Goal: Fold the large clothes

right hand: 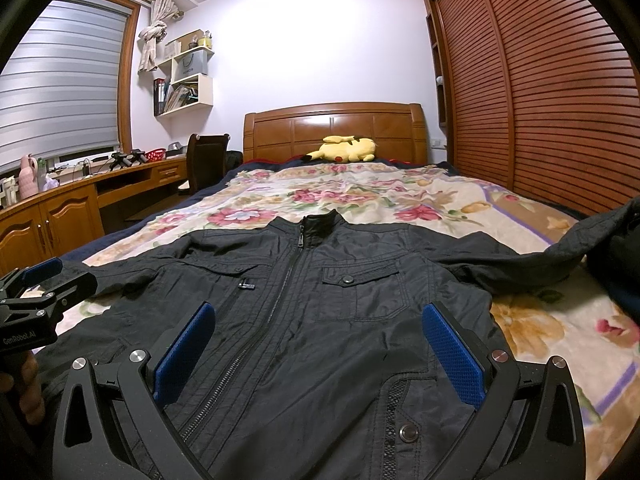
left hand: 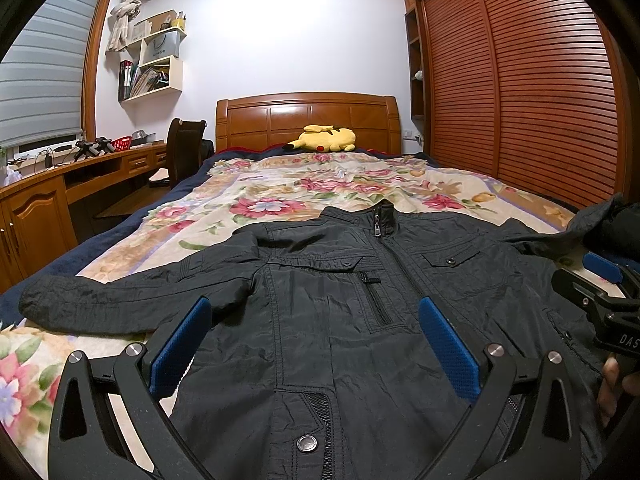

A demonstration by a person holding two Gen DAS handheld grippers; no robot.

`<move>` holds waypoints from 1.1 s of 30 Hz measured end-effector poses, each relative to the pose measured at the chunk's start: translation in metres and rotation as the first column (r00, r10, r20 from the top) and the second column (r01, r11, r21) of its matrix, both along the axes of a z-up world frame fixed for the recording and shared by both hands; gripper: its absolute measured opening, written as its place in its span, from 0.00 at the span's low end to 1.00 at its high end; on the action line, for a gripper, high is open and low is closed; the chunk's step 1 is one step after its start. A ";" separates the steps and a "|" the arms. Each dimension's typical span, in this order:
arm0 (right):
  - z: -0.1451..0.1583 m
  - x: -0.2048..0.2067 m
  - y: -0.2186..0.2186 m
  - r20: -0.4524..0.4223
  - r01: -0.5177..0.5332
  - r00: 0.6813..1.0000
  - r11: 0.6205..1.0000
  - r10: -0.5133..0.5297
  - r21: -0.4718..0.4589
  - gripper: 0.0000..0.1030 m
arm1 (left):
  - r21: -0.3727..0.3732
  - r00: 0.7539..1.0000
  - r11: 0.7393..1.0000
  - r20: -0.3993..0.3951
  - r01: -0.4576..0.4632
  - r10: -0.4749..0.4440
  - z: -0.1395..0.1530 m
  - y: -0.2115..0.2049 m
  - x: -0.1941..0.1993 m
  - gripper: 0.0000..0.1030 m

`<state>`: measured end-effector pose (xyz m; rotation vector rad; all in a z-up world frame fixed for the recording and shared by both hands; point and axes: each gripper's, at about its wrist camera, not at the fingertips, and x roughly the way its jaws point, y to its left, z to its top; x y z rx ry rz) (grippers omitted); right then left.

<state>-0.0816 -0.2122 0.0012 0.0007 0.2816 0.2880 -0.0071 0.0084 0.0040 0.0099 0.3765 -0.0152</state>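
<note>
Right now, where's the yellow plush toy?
In both views the plush lies at the bed's far end, against the wooden headboard, beyond the jacket.

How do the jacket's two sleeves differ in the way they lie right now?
The left sleeve lies flat on the blanket, stretched sideways with its cuff showing. The right sleeve rises off the blanket toward the frame edge, its end out of sight. Both are black, and neither is folded in yet.

A black zipped jacket (left hand: 332,304) lies face-up, spread flat on the bed (left hand: 280,196), collar away, one sleeve apparently raised.
</note>
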 end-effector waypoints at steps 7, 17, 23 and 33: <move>0.000 0.000 0.000 0.000 0.001 1.000 1.000 -0.001 0.000 1.00 | 0.000 1.000 1.000 0.001 0.000 0.000 0.000 -0.001 0.000 1.00; 0.000 0.000 0.001 -0.002 -0.002 1.000 1.000 0.002 0.000 1.00 | 0.004 1.000 1.000 -0.011 0.005 -0.005 -0.001 0.004 -0.002 1.00; 0.002 0.006 0.005 -0.025 0.006 1.000 1.000 -0.006 -0.005 1.00 | 0.002 0.998 1.000 -0.053 0.026 -0.026 0.007 0.011 0.006 1.00; 0.020 0.010 0.005 -0.003 0.058 0.998 0.994 -0.059 -0.093 1.00 | 0.039 0.986 0.995 -0.141 0.095 -0.089 0.006 -0.014 0.025 1.00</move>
